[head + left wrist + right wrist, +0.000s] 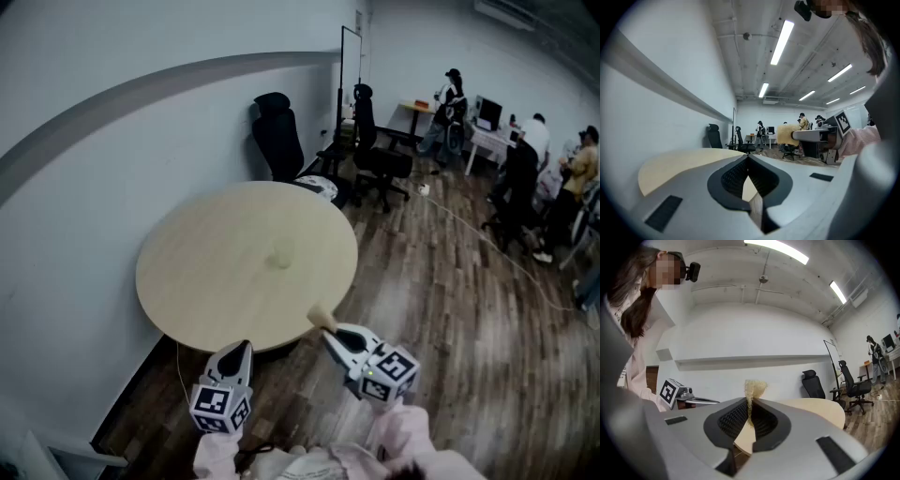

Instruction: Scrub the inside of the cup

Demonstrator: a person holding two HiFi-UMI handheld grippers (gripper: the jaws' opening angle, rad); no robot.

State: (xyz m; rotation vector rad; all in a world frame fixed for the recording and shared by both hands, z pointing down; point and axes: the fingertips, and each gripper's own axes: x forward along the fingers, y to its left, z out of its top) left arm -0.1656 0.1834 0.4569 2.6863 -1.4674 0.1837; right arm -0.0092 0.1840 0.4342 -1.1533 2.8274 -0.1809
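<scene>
Hovering at the near edge of the tabletop (216,272), the right tool (327,332) pinches a yellowish scrub pad (753,389), while the left tool (241,349) is clamped shut on nothing. No cup shows on the tabletop or anywhere else. The risk: that thin pinch could let the pad slip free mid-scrub.

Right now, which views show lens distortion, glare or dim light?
Head view: dim, bluish, the wall stripe bowed by the wide lens. Left gripper view: the ceiling light strip glares, corners black. Right gripper view: corners black too, the yellow scrub pad fairly sharp.
</scene>
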